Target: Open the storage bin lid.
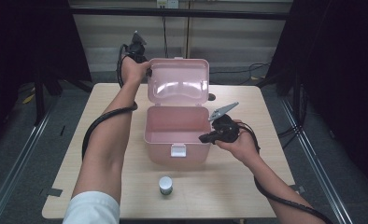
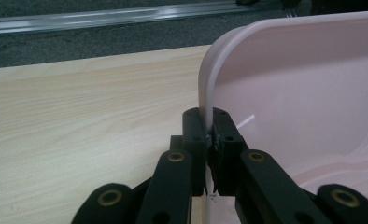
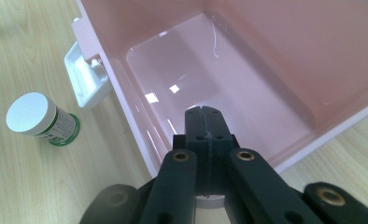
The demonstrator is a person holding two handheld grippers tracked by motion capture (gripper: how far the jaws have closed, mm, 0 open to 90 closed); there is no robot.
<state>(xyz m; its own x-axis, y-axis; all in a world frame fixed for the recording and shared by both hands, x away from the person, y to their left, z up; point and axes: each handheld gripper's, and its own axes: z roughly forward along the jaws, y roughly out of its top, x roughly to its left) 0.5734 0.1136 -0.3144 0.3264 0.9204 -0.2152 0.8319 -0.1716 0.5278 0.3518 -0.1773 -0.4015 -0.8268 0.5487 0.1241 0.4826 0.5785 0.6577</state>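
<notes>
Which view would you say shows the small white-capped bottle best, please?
The right gripper view: the bottle lies close, with its white cap and green-edged label clear. In the high view it is small, standing on the table in front of the pink box.

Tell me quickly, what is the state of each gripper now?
Left gripper: closed on the edge of the pink box's lid.
Right gripper: closed on the box's rim.

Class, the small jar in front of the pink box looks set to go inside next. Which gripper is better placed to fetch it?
Probably the right gripper: shut on nothing at the box rim, nearer the jar. The left gripper is shut on the lid edge.
</notes>
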